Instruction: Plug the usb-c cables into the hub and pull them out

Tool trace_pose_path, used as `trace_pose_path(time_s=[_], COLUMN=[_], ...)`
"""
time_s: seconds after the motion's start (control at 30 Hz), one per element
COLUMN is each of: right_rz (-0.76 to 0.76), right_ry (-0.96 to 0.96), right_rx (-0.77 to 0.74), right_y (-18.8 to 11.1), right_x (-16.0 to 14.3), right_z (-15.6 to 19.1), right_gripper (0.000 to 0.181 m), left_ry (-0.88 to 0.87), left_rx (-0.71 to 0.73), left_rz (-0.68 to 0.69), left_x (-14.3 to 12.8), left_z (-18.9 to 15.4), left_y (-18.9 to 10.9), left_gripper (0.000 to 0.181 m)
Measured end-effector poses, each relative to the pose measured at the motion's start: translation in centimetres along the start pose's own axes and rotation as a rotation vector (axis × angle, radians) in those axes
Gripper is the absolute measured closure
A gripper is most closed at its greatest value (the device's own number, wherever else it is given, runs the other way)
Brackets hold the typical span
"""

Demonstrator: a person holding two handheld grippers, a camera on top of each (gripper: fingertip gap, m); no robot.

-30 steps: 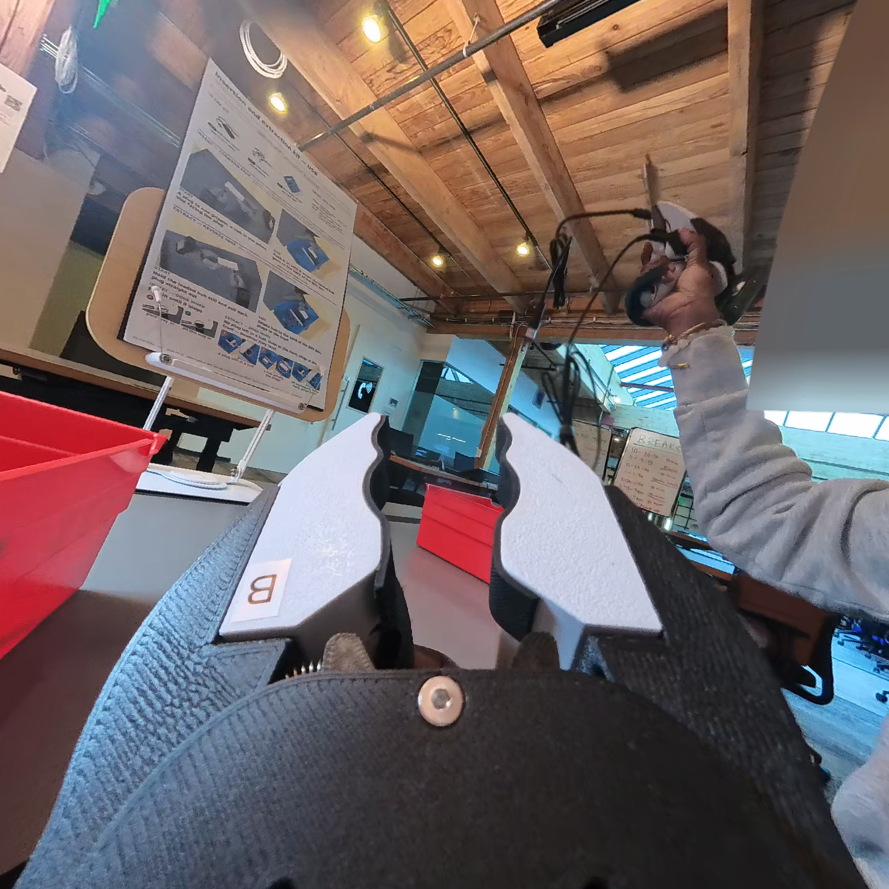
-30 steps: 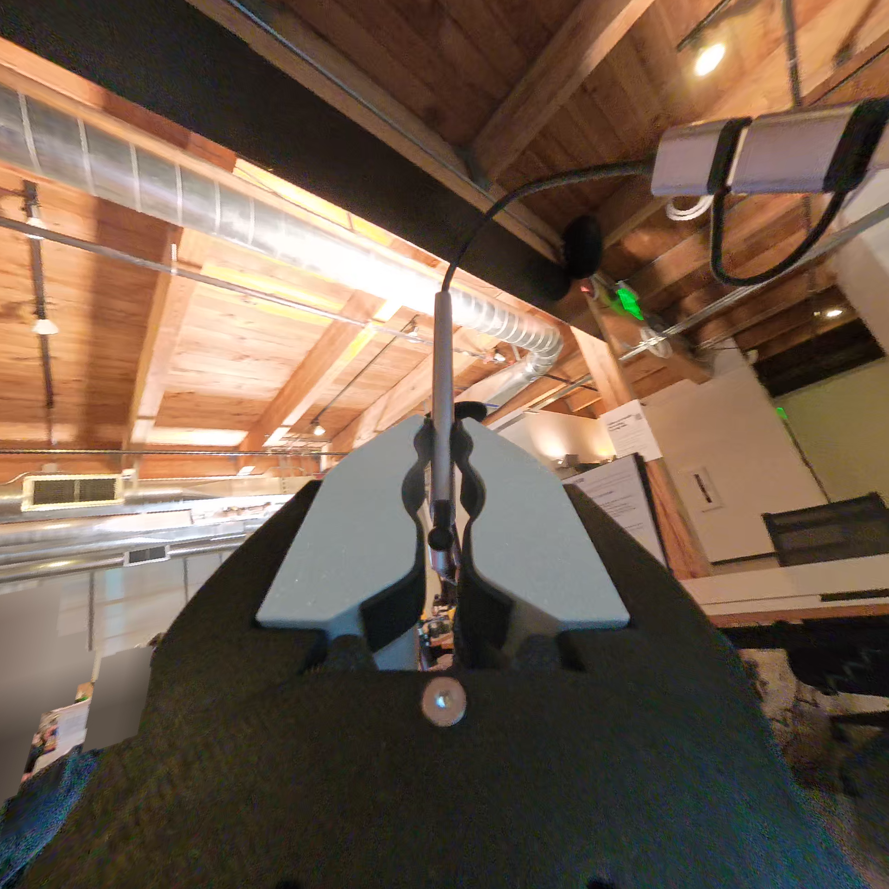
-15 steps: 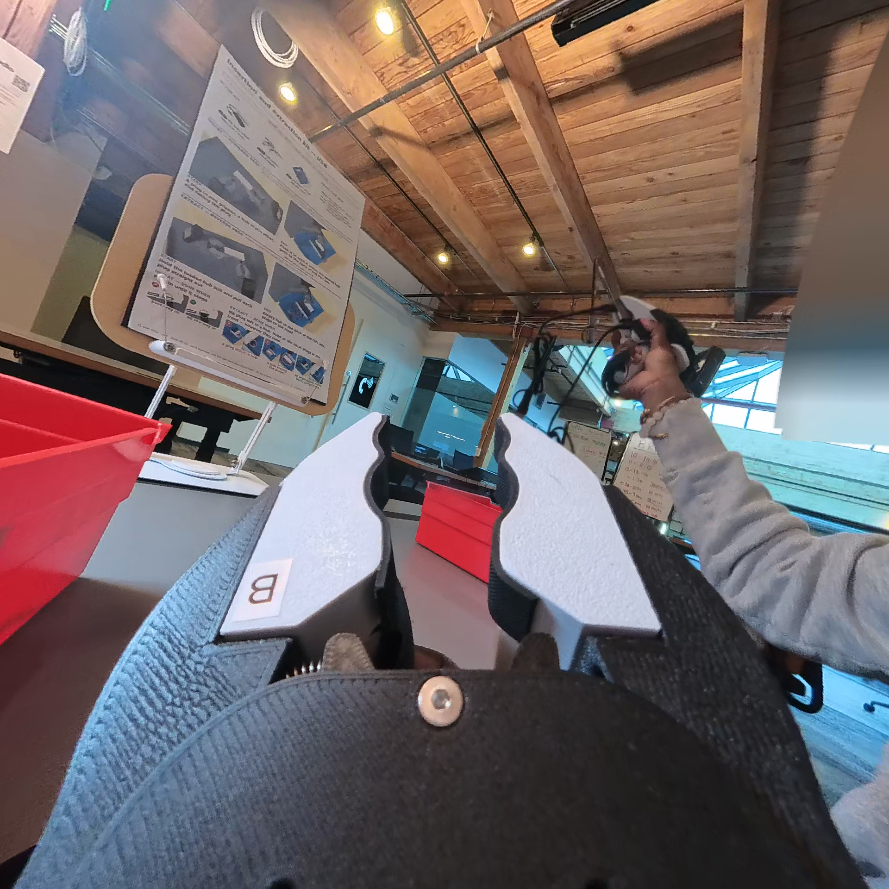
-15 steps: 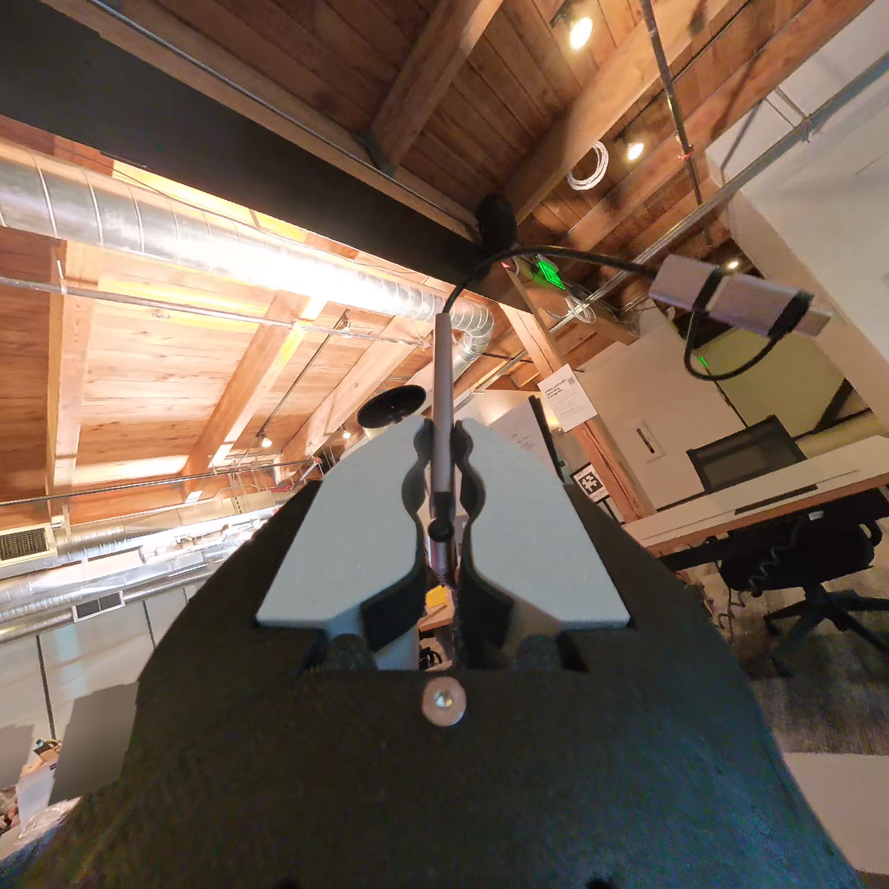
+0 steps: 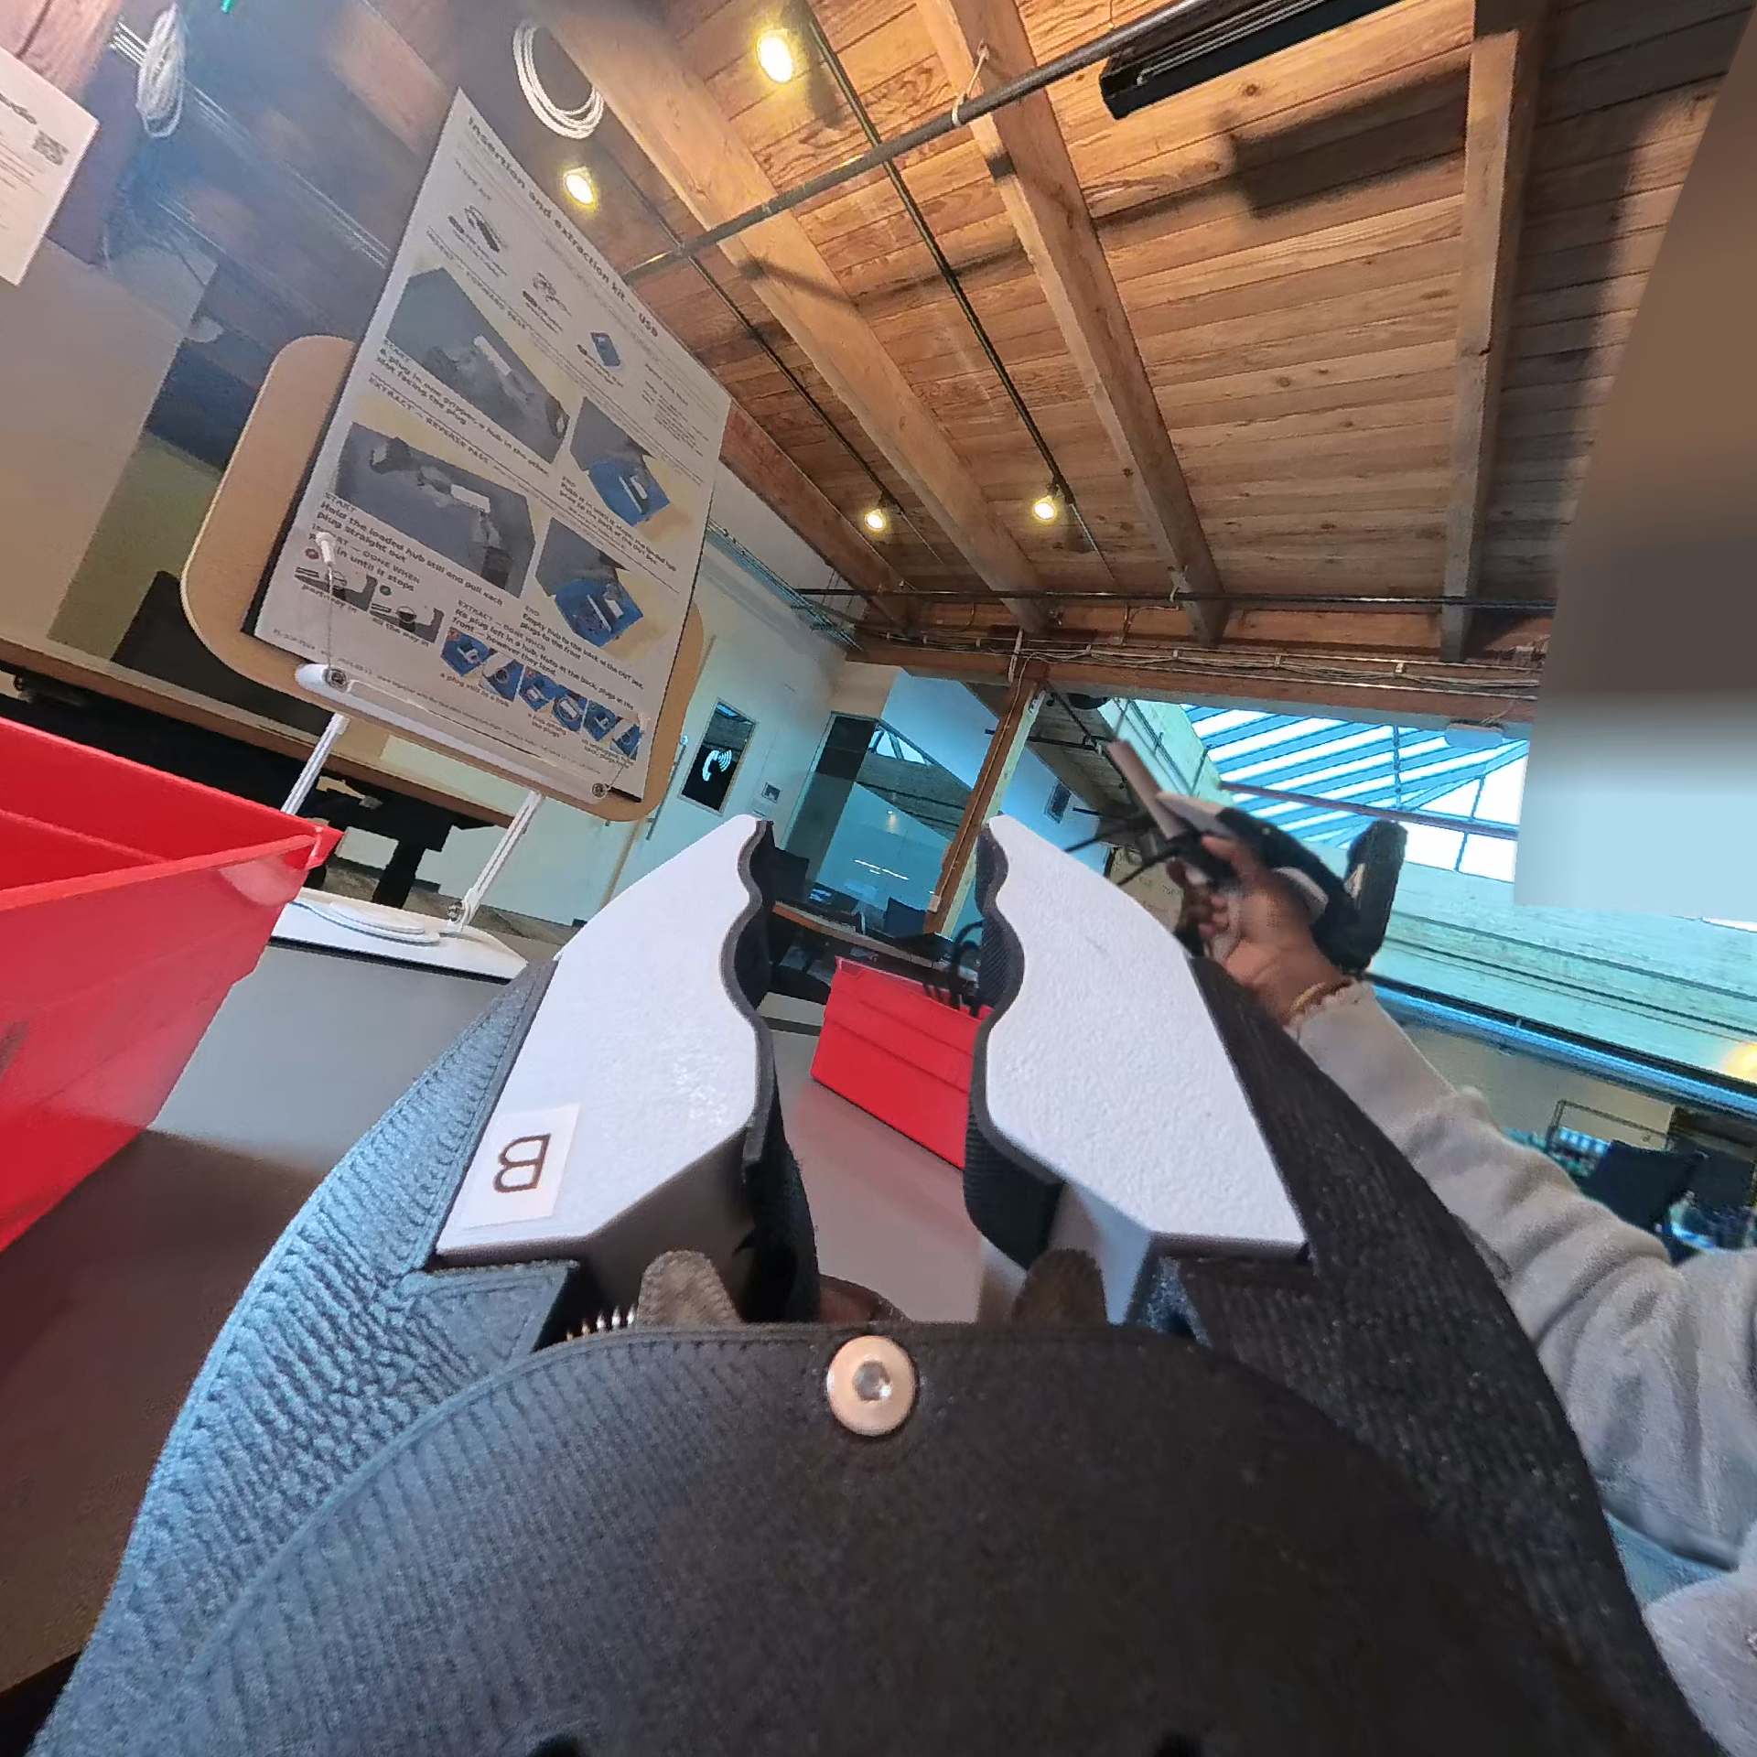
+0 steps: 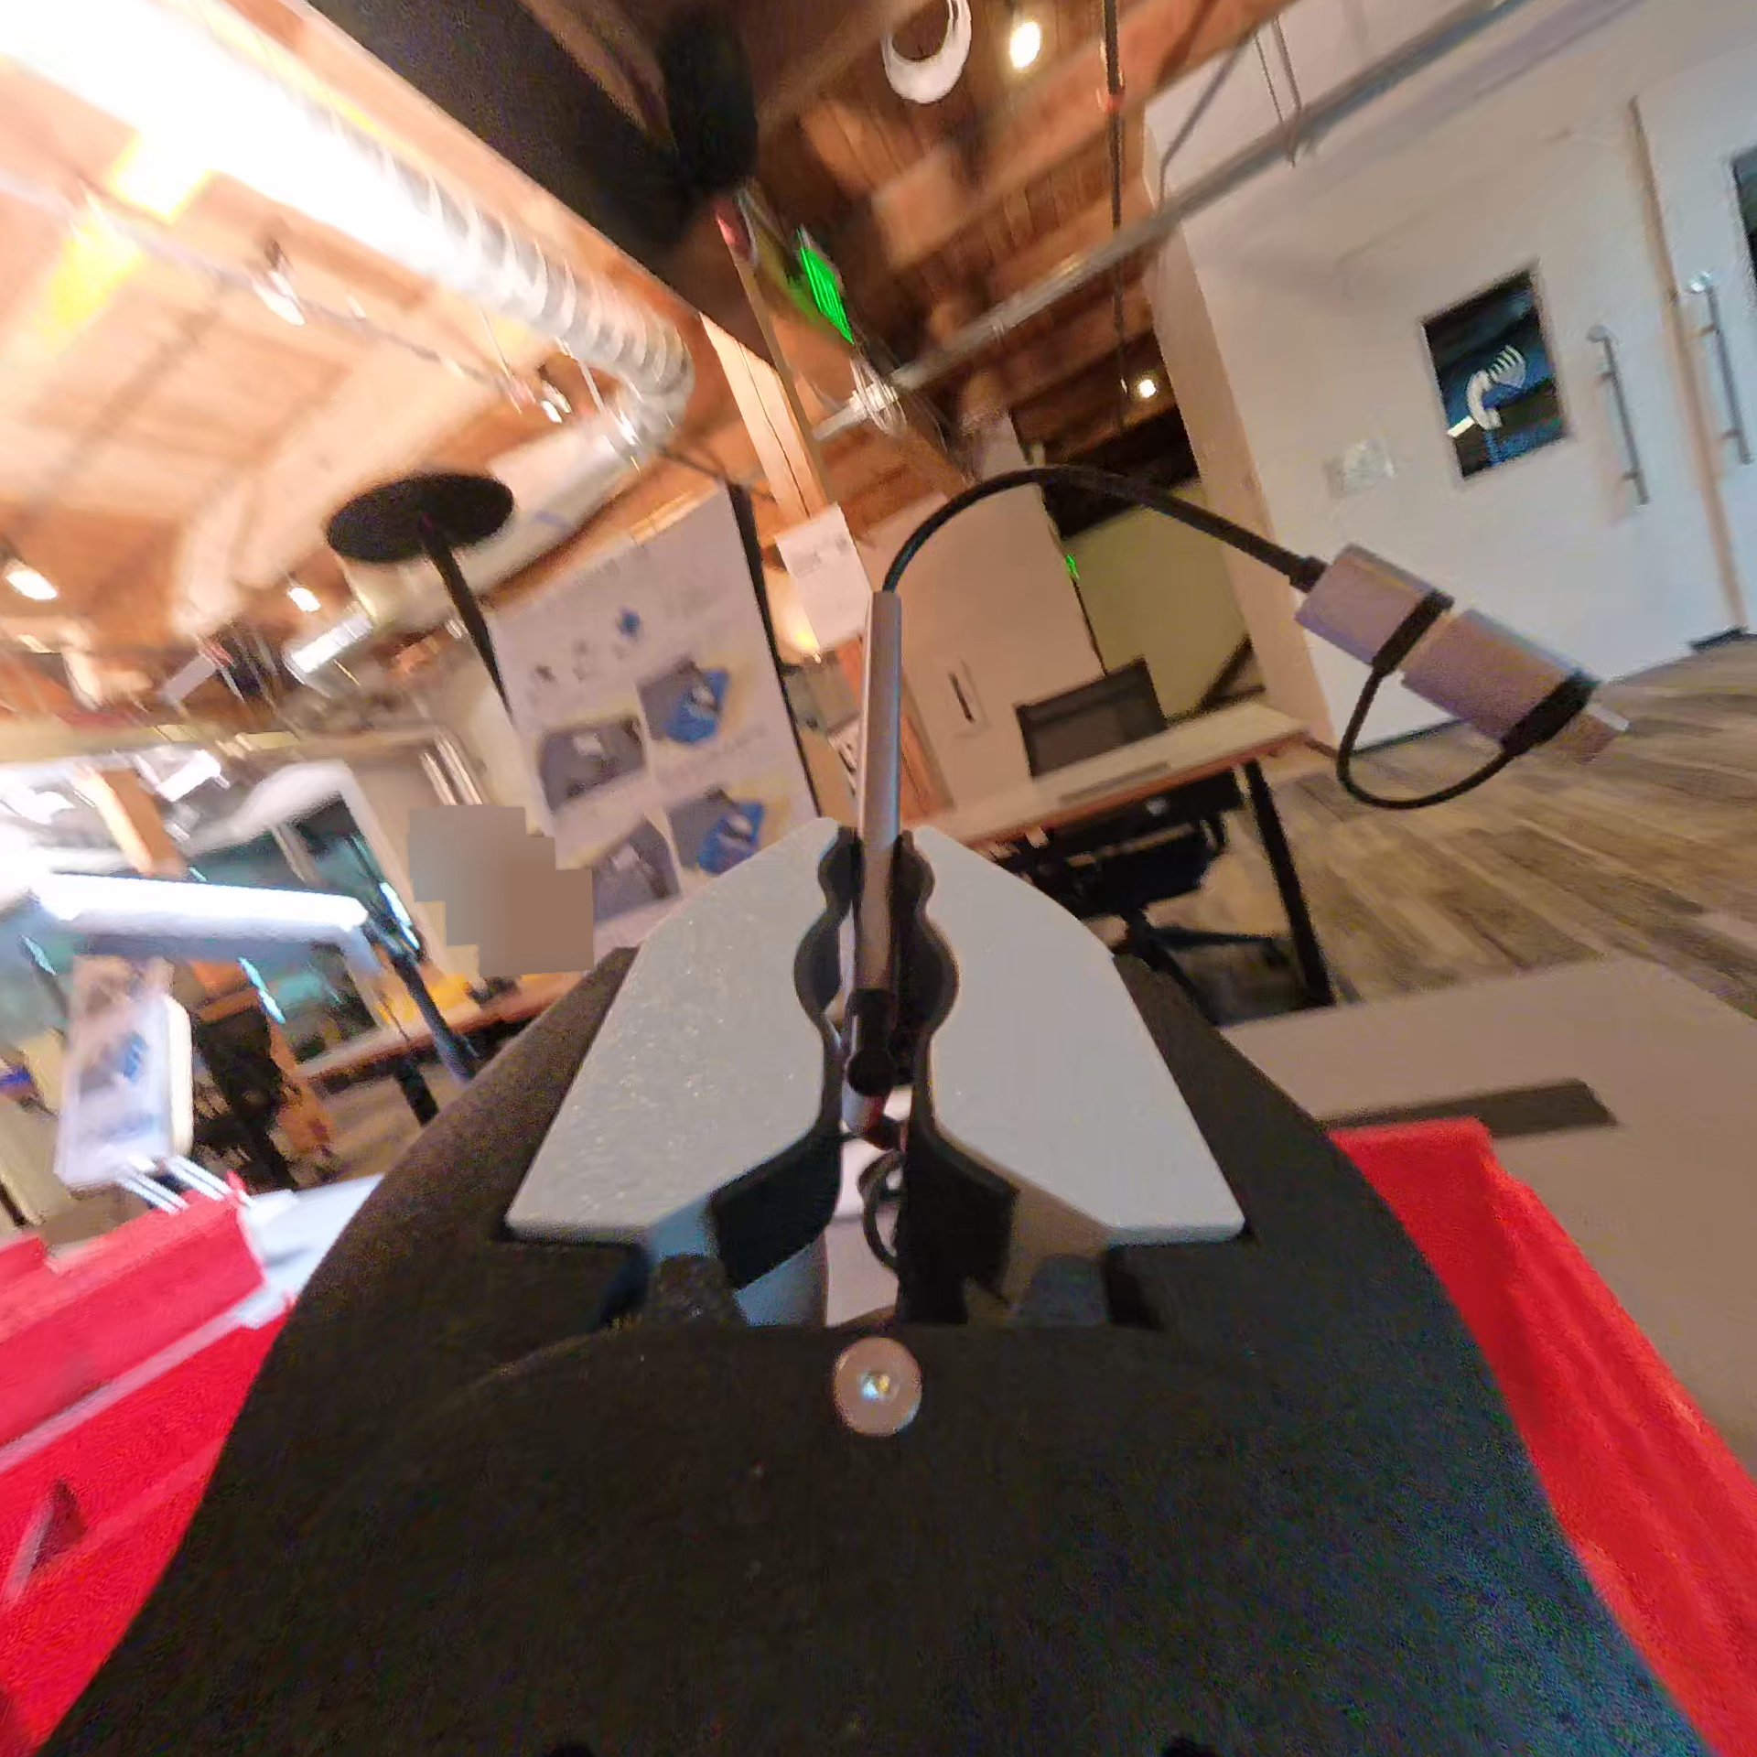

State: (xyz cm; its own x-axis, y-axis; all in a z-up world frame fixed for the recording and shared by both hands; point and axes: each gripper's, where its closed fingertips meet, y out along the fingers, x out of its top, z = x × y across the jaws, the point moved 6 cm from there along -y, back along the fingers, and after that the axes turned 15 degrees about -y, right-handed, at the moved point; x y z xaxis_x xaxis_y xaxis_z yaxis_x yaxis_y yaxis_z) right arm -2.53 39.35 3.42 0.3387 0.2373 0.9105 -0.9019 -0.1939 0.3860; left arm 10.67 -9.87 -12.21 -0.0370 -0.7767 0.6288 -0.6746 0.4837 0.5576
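Note:
My right gripper is shut on a thin silver hub, seen edge-on and sticking up out of the jaws. A black cable arcs from the hub's top to a dangling silver plug end with a black tether loop. My left gripper is open and empty, low over the grey table and tilted upward. In the left wrist view the right gripper shows to the right in a person's hand, with the hub sticking out of it.
A red bin stands close on the left and another red bin ahead on the table. An instruction poster stands on a stand behind. In the blurred right wrist view, red bins lie below and at left. My right fingertips sit around 50 centimeters from my left ones.
The right gripper has come down from overhead toward the table with the hub still held, and its view has tipped from the ceiling to the room. The left gripper has barely moved.

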Motion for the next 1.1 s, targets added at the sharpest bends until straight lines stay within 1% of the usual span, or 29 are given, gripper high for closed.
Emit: trace_pose_path(time_s=[0.1,0.17,0.23,0.37,0.43,0.47,0.53,0.63,0.67,0.7,0.77,0.8,0.87,0.93,1.0,1.03,1.1], right_rz=[0.172,0.327,0.507,0.95,1.165,1.243,1.311,1.295,1.297,1.31,1.338,1.338,1.287,1.153,0.941,0.831,0.682], right_ry=[-0.08,-0.111,-0.144,-0.247,-0.326,-0.379,-0.466,-0.467,-0.468,-0.472,-0.503,-0.524,-0.544,-0.578,-0.591,-0.56,-0.435], right_rx=[-0.018,-0.023,-0.004,0.114,0.149,0.13,0.091,0.071,0.068,0.073,0.049,0.034,0.024,-0.051,-0.195,-0.237,-0.221], right_y=[-1.4,-2.4,-3.4,-5.5,-6.5,-6.8,-7.3,-8.1,-8.7,-9.4,-11.0,-11.8,-13.2,-13.5,-12.8,-12.4,-11.6], right_x=[-3.9,-7.1,-10.3,-15.9,-18.0,-18.6,-18.7,-17.3,-16.6,-15.9,-14.2,-13.1,-10.9,-8.3,-5.6,-4.7,-4.5], right_z=[-0.7,-1.1,-1.2,-0.5,-0.4,-0.5,-0.5,0.1,0.3,0.5,0.6,0.6,0.7,0.2,-0.9,-1.4,-1.5], right_gripper=[0.173,0.173,0.173,0.172,0.171,0.167,0.158,0.148,0.148,0.144,0.139,0.139,0.139,0.141,0.147,0.152,0.155], left_ry=[0.004,0.003,0.0,0.0,0.003,0.003,0.002,-0.005,-0.007,-0.006,0.007,0.018,0.047,0.082,0.11,0.118,0.117], left_rx=[0.001,0.003,0.004,0.006,0.006,0.007,0.007,0.007,0.006,-0.004,-0.017,-0.022,-0.038,-0.048,-0.062,-0.067,-0.065], left_rz=[0.001,0.002,0.002,0.003,0.004,0.004,0.004,0.003,0.002,-0.001,-0.004,0.004,0.026,0.047,0.066,0.073,0.077], left_x=[0.0,0.0,0.0,-0.1,-0.1,-0.1,-0.1,-0.1,0.0,0.0,0.0,-0.1,-0.4,-0.7,-1.0,-1.2,-1.2], left_z=[0.0,0.0,0.0,0.1,0.0,0.0,0.0,0.1,0.1,0.0,-0.2,-0.3,-0.6,-0.9,-1.2,-1.3,-1.3], left_y=[0.0,0.0,0.0,0.0,0.1,0.1,0.1,0.0,0.0,0.0,-0.1,0.0,0.1,0.3,0.4,0.4,0.5], left_gripper=[0.141,0.141,0.141,0.141,0.142,0.141,0.142,0.142,0.142,0.141,0.141,0.14,0.134,0.124,0.118,0.117,0.117])
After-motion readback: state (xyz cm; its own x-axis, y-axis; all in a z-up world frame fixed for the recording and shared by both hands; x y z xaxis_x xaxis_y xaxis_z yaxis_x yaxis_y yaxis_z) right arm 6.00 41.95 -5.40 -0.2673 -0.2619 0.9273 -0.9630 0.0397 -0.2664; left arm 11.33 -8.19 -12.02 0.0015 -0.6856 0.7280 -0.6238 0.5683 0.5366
